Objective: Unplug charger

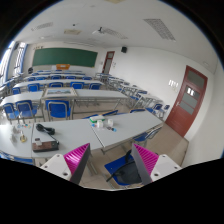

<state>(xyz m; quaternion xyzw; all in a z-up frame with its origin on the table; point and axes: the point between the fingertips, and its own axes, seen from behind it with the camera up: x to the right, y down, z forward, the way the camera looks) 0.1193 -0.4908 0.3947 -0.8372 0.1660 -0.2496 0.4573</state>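
Tool [109, 160] fingers apart above blue chair [124, 166], beside white table [75, 130]

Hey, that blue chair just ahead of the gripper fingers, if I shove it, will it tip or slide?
The blue chair would probably slide rather than tip: it stands upright on a smooth-looking floor. It looks fairly light, moulded plastic. Its legs are hidden, so wheels can't be ruled out. The gripper is open, holding nothing.

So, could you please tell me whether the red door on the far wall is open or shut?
Shut: the red door sits flush in its frame, with no gap visible. The gripper has its jaws open, holding nothing.
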